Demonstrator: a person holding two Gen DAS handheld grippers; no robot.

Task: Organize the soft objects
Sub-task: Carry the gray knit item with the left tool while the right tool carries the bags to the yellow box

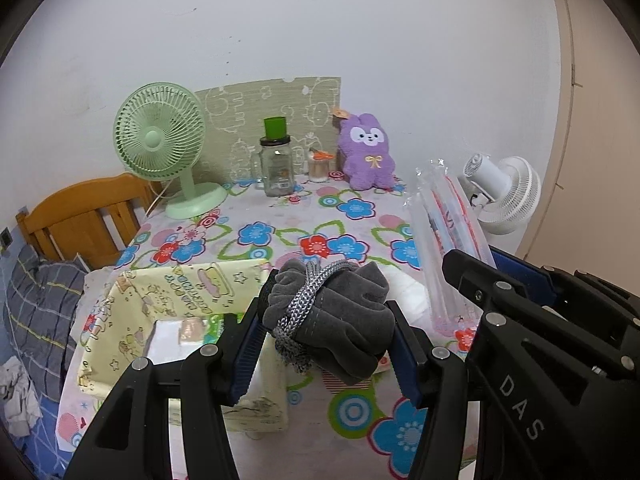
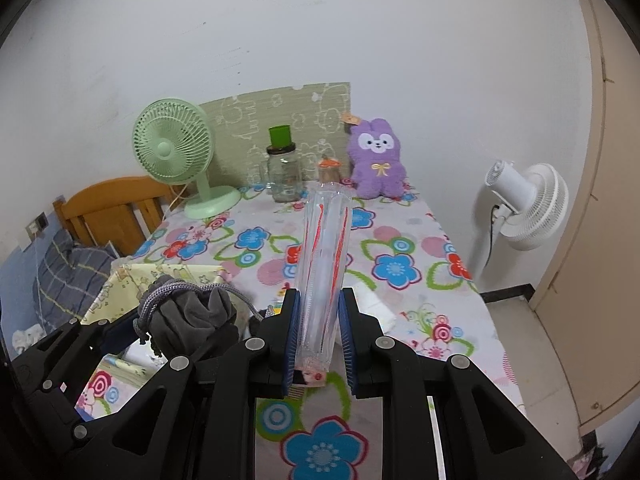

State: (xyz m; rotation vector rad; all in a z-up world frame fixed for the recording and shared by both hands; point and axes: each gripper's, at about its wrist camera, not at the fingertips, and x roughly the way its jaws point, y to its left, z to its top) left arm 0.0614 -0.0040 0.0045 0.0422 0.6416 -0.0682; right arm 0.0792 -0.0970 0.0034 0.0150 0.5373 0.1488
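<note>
Flowered cloth covers the table (image 1: 352,208), with a green fan (image 1: 160,140), a jar (image 1: 277,168) and a purple plush rabbit (image 1: 366,152) at its far edge. Above the yellow fabric box (image 1: 132,304), the left gripper (image 1: 326,320) clamps a grey drawstring pouch (image 1: 332,316). Beside it, the right gripper (image 2: 318,332) pinches a clear plastic packet (image 2: 324,264), held off the table

1. A table (image 2: 460,320) draped in a flower-print cloth stands against a pale wall.
2. Along its far edge sit a mint-green desk fan (image 1: 160,148), a glass jar (image 1: 277,172) topped with a green cup, a small orange-lidded container (image 1: 319,168) and a purple plush rabbit (image 1: 368,152).
3. Nearer the camera, at the table's left side, rests a yellow cartoon-print fabric box (image 1: 160,300).
4. A folded white cloth (image 2: 374,306) lies near the middle.
</note>
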